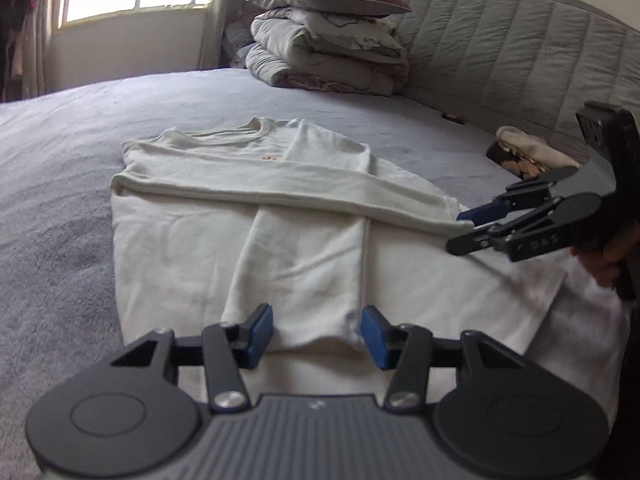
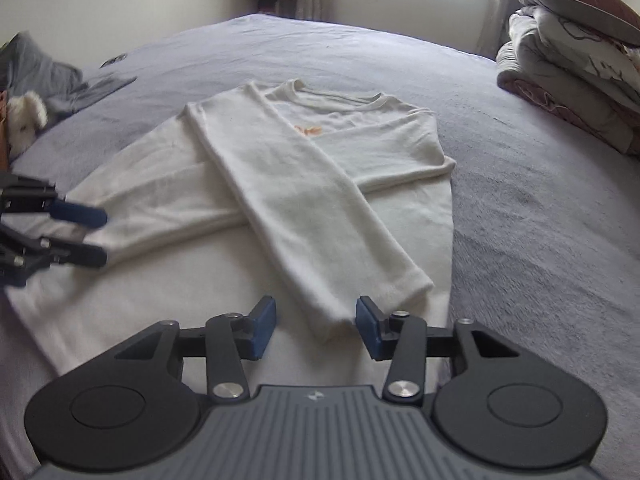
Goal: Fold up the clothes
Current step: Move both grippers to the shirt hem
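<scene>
- The left gripper (image 1: 316, 334) sits low at 6 o'clock in its own view, level over the hem of the cream sweater (image 1: 248, 208). Its blue pads (image 1: 262, 330) stand apart, one sleeve's cuff lying between them, ungripped.
- The right gripper (image 2: 316, 326) is posed likewise, jaws wide apart around the other cuff.
- The sweater lies flat on the grey bed (image 2: 520, 208), sleeves crossed over its body, collar toward 12 o'clock.
- Folded bedding (image 1: 326, 48) is stacked by the headboard (image 1: 520, 48).
</scene>
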Tool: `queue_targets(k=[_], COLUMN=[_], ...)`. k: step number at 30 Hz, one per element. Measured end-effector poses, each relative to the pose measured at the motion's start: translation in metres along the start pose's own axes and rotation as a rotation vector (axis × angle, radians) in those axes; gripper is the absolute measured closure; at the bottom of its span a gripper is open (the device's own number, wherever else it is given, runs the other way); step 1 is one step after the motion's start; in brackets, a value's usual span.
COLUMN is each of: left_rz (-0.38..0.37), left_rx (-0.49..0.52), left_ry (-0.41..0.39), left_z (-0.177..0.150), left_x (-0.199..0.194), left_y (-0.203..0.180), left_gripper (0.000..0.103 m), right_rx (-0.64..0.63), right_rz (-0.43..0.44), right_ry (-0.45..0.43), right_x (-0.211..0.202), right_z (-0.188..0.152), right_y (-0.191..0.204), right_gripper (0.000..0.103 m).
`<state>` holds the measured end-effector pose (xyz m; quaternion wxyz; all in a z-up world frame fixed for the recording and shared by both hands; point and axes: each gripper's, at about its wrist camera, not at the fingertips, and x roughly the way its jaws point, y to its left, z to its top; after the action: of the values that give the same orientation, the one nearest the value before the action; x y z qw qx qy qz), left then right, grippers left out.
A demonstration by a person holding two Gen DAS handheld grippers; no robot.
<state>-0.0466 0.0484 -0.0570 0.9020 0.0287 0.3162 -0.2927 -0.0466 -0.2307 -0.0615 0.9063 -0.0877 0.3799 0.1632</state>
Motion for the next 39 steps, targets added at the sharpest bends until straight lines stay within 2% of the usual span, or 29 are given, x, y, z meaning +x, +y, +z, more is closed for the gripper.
queue_targets(k=[6, 10, 15, 19, 23, 30, 39], left_rz=[0.008, 0.034, 0.083, 0.108, 0.085, 0.026, -0.009], left_rx=[-0.032, -0.101, -0.207, -0.229, -0.284, -0.478, -0.7], left_ry=[0.05, 0.097, 0.152, 0.192, 0.196, 0.229, 0.233], left_z=[-0.011, -0.002, 0.012, 0.015, 0.012, -0.002, -0.026], left_x=[-0.02, -0.035, -0.045, -0.056, -0.07, -0.084, -0.089], left_y=[0.002, 0.006, 0.019, 0.021, 0.026, 0.045, 0.071], left_gripper=[0.051, 0.051, 0.05, 0.05, 0.05, 0.051, 0.052], right_rx=[0.051, 0.175, 0.294, 0.33, 0.39, 0.437, 0.482], right_rz=[0.017, 0.043, 0.001, 0.0, 0.014, 0.043, 0.027], right_ry=[0.047, 0.077, 0.069, 0.102, 0.123, 0.148, 0.172], right_x=[-0.017, -0.03, -0.045, -0.055, -0.066, -0.083, -0.081], right_z=[-0.012, -0.005, 0.003, -0.004, -0.017, -0.035, -0.055], right_y=[-0.018, -0.032, -0.045, -0.051, -0.057, -0.047, -0.045], right_gripper=[0.051, 0.051, 0.051, 0.051, 0.051, 0.051, 0.052])
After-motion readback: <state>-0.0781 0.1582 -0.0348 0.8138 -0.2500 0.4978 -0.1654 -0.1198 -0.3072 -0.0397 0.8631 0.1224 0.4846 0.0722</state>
